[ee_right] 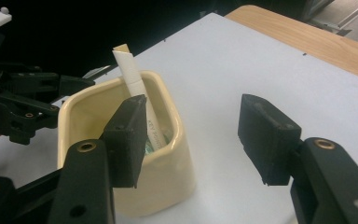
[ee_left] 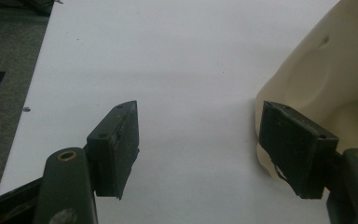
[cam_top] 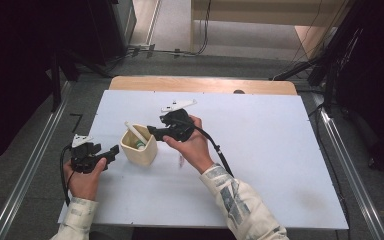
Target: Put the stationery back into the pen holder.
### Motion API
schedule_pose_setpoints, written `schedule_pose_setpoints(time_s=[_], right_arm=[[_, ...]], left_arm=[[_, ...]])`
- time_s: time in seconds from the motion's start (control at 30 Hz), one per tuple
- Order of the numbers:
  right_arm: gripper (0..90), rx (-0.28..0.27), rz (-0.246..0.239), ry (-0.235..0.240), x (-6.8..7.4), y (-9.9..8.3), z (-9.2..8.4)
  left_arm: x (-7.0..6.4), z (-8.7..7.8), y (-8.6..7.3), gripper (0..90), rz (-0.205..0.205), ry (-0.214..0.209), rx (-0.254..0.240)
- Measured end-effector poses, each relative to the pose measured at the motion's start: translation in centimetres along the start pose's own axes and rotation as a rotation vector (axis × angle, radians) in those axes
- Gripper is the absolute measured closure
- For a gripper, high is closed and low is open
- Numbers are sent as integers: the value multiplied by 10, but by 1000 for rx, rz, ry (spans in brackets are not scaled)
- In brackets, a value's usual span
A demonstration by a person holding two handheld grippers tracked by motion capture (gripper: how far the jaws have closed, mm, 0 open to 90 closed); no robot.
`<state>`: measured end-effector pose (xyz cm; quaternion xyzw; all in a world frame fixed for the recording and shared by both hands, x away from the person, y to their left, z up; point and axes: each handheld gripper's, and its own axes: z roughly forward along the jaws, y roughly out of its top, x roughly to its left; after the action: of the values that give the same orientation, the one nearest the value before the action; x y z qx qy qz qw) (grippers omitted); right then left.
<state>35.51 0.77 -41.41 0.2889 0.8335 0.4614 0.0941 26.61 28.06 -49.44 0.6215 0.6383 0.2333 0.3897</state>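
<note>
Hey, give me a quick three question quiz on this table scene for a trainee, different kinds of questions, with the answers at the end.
1. True or false: the white tube lies flat on the table.
2. Which gripper is closer to the cream cup opening? A) left gripper B) right gripper C) both equally far
3. Fill in: the jaws of both grippers stand ____, with nothing pressed between them.

Key:
1. False: the tube leans tilted inside the cup, its top sticking out above the rim.
2. B: the right gripper sits at the cup's rim, while the left waits beside the cup's outer wall.
3. Open.
</note>
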Motion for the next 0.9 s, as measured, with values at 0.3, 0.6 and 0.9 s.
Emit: schedule_pose_setpoints(time_s=[0.3, 0.6, 0.9], right_arm=[[410, 0, 14, -31, -7, -5, 0], [406, 14, 32, -61, -15, -14, 3], [405, 29, 24, -104, -19, -21, 7]], left_arm=[[0, 0, 0, 299, 1, 1, 1], [0, 0, 0, 300, 3, 1, 1], [0, 0, 0, 300, 7, -1, 7]])
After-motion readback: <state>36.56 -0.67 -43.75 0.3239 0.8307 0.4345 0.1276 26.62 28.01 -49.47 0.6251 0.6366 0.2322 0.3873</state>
